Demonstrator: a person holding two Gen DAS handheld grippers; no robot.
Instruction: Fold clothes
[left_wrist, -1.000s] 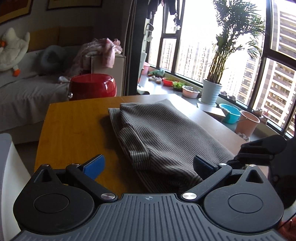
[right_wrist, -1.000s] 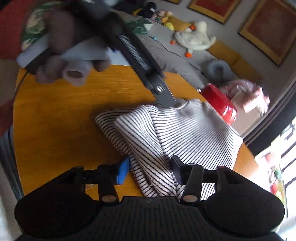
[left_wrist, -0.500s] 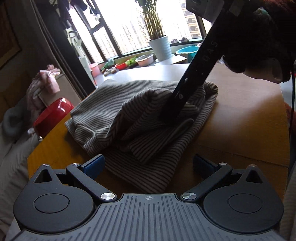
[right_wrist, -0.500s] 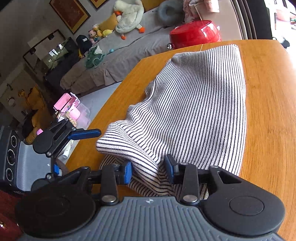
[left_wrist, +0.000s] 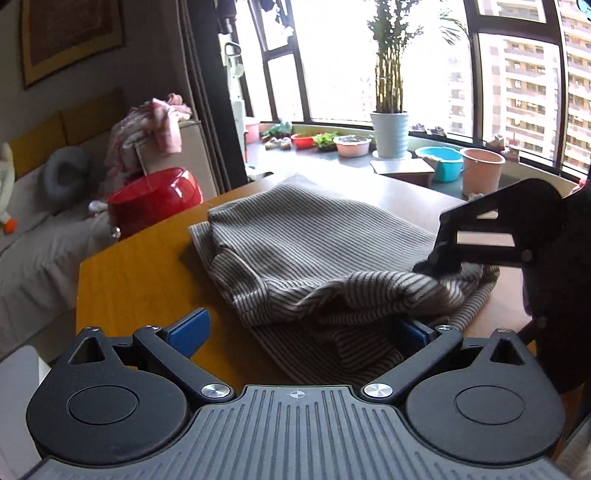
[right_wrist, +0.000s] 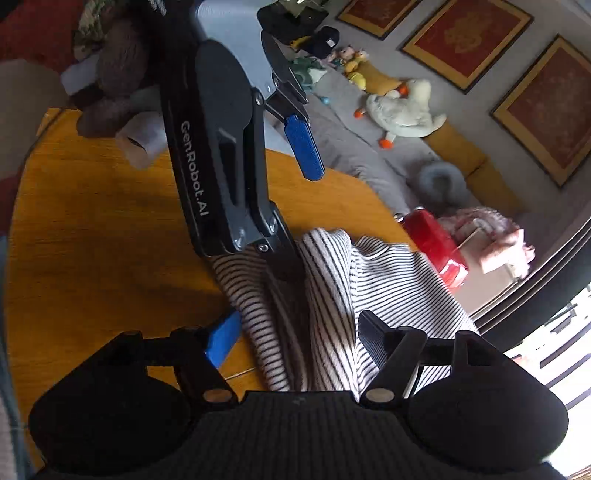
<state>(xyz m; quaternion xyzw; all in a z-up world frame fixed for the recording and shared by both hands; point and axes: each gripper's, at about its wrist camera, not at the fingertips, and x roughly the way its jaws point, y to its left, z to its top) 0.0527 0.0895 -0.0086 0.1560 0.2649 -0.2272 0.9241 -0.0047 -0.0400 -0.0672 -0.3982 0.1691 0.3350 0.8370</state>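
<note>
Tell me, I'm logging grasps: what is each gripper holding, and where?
Left gripper: open, holding nothing, one finger tucked into the sweater. Right gripper straddles its edge; grip unclear.

Left wrist view: low over the near table (left_wrist: 140, 266) edge, looking level across it toward the windows (left_wrist: 388, 59), close to the striped top (left_wrist: 314, 251).

Right wrist view: higher, tilted down, facing the sofa (right_wrist: 369, 155) and framed pictures (right_wrist: 546, 107).

Both views share the striped top, the table and the red pot (left_wrist: 155, 199).
</note>
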